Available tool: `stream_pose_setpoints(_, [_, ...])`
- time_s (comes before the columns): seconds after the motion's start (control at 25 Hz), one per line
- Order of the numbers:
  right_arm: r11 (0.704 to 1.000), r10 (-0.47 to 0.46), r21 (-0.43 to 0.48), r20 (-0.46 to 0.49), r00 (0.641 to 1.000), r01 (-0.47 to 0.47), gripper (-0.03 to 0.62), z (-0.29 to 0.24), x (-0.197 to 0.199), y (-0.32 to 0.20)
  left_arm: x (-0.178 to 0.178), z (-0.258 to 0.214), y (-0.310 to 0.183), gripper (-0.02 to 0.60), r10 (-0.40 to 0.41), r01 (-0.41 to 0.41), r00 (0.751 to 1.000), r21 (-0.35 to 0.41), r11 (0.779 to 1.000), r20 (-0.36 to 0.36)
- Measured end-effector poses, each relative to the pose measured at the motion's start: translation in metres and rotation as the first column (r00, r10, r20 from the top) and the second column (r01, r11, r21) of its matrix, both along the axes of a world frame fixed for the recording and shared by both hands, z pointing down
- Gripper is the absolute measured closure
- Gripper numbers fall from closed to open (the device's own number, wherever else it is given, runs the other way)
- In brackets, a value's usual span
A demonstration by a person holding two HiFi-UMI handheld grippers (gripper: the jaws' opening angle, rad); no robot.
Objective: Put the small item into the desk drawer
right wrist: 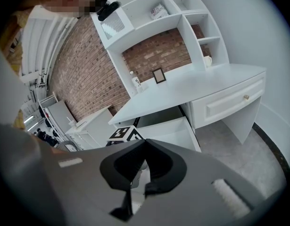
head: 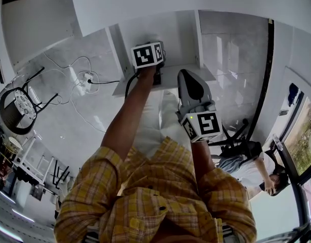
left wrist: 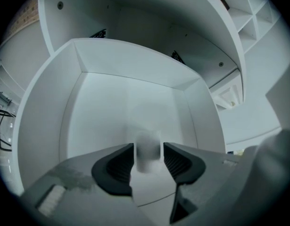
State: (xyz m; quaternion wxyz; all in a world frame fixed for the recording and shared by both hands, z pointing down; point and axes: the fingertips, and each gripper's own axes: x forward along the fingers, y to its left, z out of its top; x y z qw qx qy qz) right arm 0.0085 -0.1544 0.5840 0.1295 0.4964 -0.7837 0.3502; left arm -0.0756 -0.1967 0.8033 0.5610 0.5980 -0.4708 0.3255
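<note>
head view: my left hand-held gripper [head: 147, 54] is stretched out ahead of me and tipped steeply down over the open drawer [head: 130, 87]. my right hand-held gripper [head: 184, 77] hangs nearer my body and off to the side, so the left is the one on the job. only the square patterns on the two marker cubes show here, and there are no words to read.

left gripper view: i look straight down into the white drawer. my jaws are spread, and the small item [left wrist: 148, 152] sits in the gap between them, a pale blurred lump with its long axis running upright in the picture. i see a sliver of space on each side, so i judge the pads are not squeezing it. the item lies directly ahead of the tips and above the drawer floor, so the coming move should only need me to lift clear.

right gripper view: my right jaws are pressed together at the tips with nothing pinched. beyond them are the white bench [right wrist: 206, 81], its drawer pulled out, and my left marker cube [right wrist: 123, 134] over it. a boxed thing on the shelf [right wrist: 159, 11] carries print too small to read.
</note>
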Motion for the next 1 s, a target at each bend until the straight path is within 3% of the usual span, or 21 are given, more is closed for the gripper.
stream_pose_setpoints(0.28, [1.0,-0.002,0.019,-0.003,1.0,0.002,0.595,-0.014,0.0,0.011,-0.006,-0.028,-0.004,0.367,0.003,-0.003,1.0,0.048,0.999,-0.001])
stream_pose_setpoints(0.52, [0.997,0.012,0.075,0.024,1.0,-0.014,0.595,-0.042,0.009,0.017,0.01,-0.073,-0.007,0.382,0.077,-0.079,0.997,0.138,0.987,0.018])
stream_pose_setpoints(1.0, [0.989,-0.008,0.147,0.04,0.999,0.002,0.595,-0.086,0.02,0.048,0.007,-0.169,0.006,0.448,0.02,-0.019,1.0,0.295,0.955,0.001])
